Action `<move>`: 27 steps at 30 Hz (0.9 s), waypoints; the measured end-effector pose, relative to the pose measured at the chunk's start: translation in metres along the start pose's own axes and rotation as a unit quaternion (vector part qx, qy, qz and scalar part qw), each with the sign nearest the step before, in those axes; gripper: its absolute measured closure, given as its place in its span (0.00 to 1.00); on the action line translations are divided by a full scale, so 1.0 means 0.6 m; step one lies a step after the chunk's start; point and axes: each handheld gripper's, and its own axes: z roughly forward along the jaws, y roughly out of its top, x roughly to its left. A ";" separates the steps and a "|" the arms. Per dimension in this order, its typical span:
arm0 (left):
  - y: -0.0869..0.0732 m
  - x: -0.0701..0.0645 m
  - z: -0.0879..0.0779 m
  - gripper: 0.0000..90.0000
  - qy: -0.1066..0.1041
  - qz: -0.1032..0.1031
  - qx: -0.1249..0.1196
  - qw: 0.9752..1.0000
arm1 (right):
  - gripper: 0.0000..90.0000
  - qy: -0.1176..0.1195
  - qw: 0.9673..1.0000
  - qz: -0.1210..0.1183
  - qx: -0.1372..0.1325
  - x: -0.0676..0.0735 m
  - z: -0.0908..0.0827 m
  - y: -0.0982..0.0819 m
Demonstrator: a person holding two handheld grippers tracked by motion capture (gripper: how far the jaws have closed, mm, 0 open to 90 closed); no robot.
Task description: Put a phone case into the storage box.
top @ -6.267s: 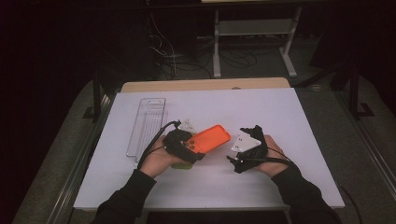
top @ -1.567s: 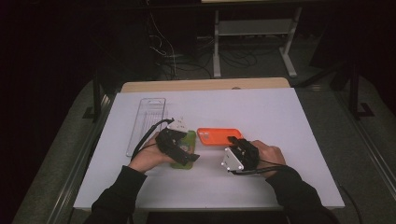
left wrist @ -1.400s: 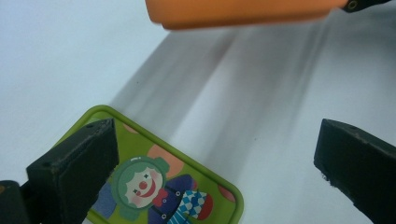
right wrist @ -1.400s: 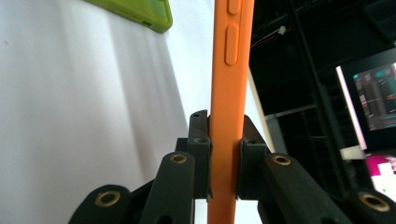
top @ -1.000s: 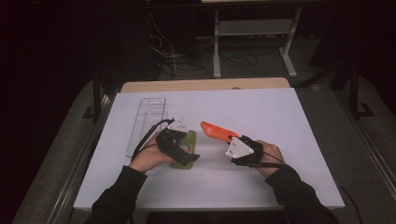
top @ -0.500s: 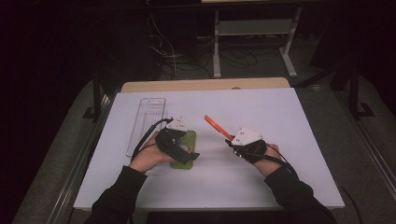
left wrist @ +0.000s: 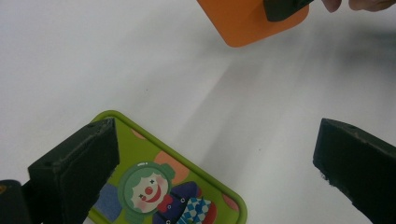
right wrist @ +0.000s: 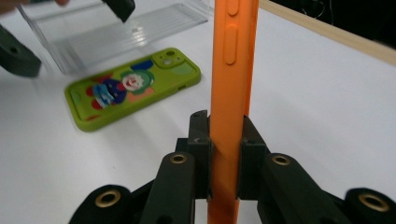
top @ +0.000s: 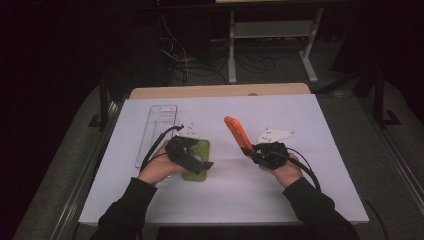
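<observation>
Right gripper [right wrist: 224,154]: we clamp the orange case [right wrist: 232,60] on edge, lifted off the table [top: 325,165].
Left gripper [left wrist: 210,172]: jaws apart, over the green case [left wrist: 168,186].
Axis: orange case's length runs away from our jaws, toward the tray [top: 156,131].

The counter [top: 320,130] has a white top with a bare wooden strip [top: 220,91] along its far edge. It stands on a grey carpeted floor [top: 60,165], and dark metal rails [top: 90,172] run along its sides. Light falls on the counter alone; the room behind it is nearly black. Beyond the far edge a white metal stand [top: 272,37] with a low shelf rests on the floor, and a tangle of dark cables [top: 187,57] lies next to it.
</observation>
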 end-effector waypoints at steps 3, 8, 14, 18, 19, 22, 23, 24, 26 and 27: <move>0.001 0.000 -0.001 0.00 0.000 -0.003 -0.003 1.000 | 0.87 0.008 1.000 0.021 -0.010 -0.009 -0.001 -0.001; 0.002 0.002 -0.001 0.00 0.003 -0.008 -0.006 1.000 | 0.87 0.021 0.998 0.051 -0.015 -0.016 -0.001 -0.004; 0.010 0.002 -0.001 0.00 -0.002 -0.042 -0.046 0.998 | 0.87 0.028 0.997 0.067 -0.024 -0.011 0.002 -0.004; 0.017 0.002 -0.002 0.00 -0.007 -0.059 -0.072 0.996 | 0.87 0.033 0.997 0.069 -0.030 -0.004 0.005 -0.003; 0.018 0.002 -0.002 0.00 -0.007 -0.060 -0.076 0.995 | 0.87 0.037 0.996 0.075 -0.028 -0.001 0.006 -0.003; 0.024 0.000 -0.002 0.00 -0.012 -0.071 -0.090 0.993 | 0.87 0.039 0.996 0.075 -0.030 0.005 0.010 -0.003; 0.026 0.000 -0.002 0.00 -0.012 -0.068 -0.090 0.994 | 0.87 0.043 0.996 0.074 -0.029 0.007 0.011 -0.003; 0.027 -0.001 -0.001 0.00 -0.012 -0.069 -0.091 0.993 | 0.87 0.044 0.996 0.076 -0.029 0.010 0.013 -0.003; 0.031 -0.002 0.000 0.00 -0.012 -0.065 -0.090 0.994 | 0.87 0.045 0.996 0.071 -0.026 0.016 0.016 -0.002; 0.032 -0.003 0.001 0.00 -0.011 -0.065 -0.091 0.994 | 0.87 0.046 0.996 0.067 -0.025 0.019 0.019 -0.002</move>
